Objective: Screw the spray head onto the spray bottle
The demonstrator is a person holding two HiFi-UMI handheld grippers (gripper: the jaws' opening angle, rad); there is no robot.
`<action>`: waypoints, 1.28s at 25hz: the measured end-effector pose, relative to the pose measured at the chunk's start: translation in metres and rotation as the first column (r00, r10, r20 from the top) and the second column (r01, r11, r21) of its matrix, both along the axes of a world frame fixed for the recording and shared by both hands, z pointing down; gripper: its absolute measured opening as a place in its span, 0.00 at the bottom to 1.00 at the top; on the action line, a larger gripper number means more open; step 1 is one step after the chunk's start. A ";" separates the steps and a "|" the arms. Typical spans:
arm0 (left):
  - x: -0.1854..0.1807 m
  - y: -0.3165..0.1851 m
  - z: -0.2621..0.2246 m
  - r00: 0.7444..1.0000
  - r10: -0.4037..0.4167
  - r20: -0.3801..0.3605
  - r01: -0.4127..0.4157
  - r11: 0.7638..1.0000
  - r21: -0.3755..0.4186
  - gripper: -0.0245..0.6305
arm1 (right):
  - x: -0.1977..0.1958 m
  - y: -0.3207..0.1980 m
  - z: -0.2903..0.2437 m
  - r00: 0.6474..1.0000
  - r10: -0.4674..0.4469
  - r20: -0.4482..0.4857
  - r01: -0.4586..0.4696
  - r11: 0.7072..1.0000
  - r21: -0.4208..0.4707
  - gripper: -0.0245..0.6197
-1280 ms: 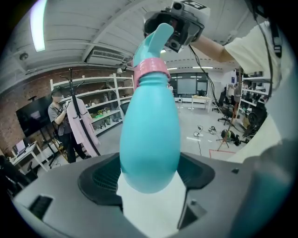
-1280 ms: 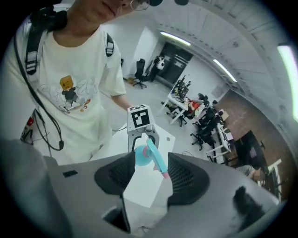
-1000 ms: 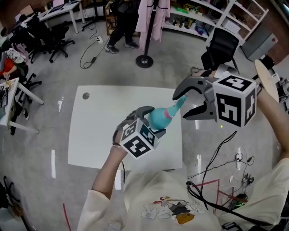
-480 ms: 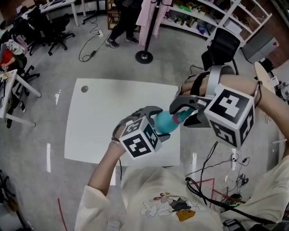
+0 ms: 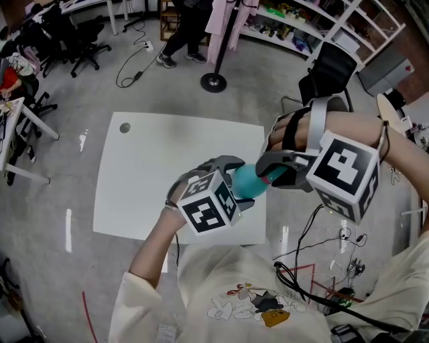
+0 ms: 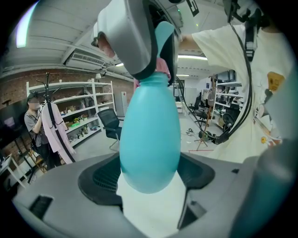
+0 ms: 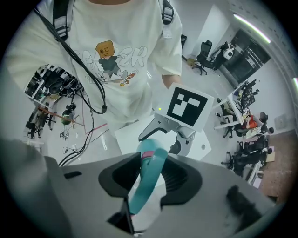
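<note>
A teal spray bottle [image 5: 247, 181] is held over the near right corner of the white table [image 5: 154, 167], with my left gripper [image 5: 234, 184] shut on its round body [image 6: 150, 135]. The teal spray head [image 7: 146, 179] with its pink collar [image 6: 163, 69] sits on the bottle's neck. My right gripper [image 5: 271, 171] points down over the head. Its jaws have just been closing, and its pads [image 7: 179, 179] now press on the spray head from both sides. The left gripper's marker cube [image 7: 187, 106] shows beyond the head in the right gripper view.
A small round mark [image 5: 125, 127] lies at the table's far left corner. A black chair [image 5: 328, 67] and a coat stand's base [image 5: 213, 82] are behind the table. Cables [image 5: 322, 228] trail over the floor at the right. A person [image 5: 191, 17] stands far back.
My right gripper swung in from the right, rolled over, and its wide-open jaws closed round the spray head. The left gripper moved slightly with the bottle still in its grip.
</note>
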State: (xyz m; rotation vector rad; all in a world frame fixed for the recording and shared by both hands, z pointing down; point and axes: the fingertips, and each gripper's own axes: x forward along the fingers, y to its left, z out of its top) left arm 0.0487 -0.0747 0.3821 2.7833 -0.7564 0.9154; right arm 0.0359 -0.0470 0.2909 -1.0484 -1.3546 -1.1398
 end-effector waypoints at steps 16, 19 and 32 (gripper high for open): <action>0.017 0.000 0.023 0.996 -0.075 0.040 0.082 0.978 -0.194 0.62 | 0.020 -0.017 0.022 0.998 0.002 -0.057 0.005 0.992 0.126 0.25; 0.020 -0.003 0.023 0.996 -0.075 0.055 0.085 0.973 -0.215 0.62 | 0.023 -0.022 0.026 0.996 -0.038 -0.076 0.051 0.982 0.183 0.25; 0.010 -0.023 0.030 0.960 -0.240 0.142 0.258 0.958 -0.125 0.62 | 0.021 -0.038 0.038 0.904 0.419 -0.088 -0.405 0.903 0.141 0.25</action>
